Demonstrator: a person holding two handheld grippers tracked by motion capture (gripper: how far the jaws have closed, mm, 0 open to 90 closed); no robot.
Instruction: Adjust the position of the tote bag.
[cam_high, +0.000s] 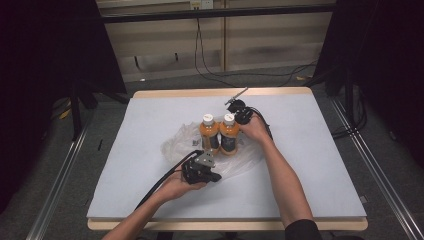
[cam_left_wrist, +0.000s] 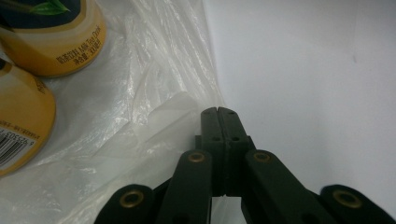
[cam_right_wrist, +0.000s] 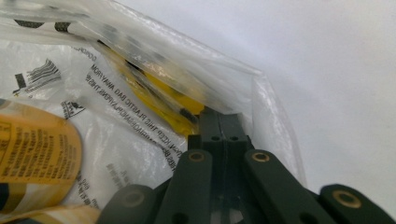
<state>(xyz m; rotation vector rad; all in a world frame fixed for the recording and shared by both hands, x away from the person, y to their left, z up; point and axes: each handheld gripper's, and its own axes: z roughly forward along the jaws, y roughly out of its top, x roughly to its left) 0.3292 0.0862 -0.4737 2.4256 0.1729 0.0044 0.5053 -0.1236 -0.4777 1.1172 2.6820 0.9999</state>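
I have both grippers pinched on the clear plastic bag (cam_high: 185, 142): my left gripper (cam_left_wrist: 218, 112) closed on its near edge, my right gripper (cam_right_wrist: 219, 116) closed on its far rim. The two orange bottles (cam_high: 220, 132) stand between them, upright, caps up, long axes vertical, just beside the right gripper, on the crumpled film. Judging by this, the bag lies around their bases on the surface (cam_high: 310, 165); drawing it over them remains.

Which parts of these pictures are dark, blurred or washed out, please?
High view: table evenly lit, surroundings nearly black. Left gripper view: plastic bag pale and washed out, bottle label readable. Right gripper view: nearest bottle soft, bag print sharper.
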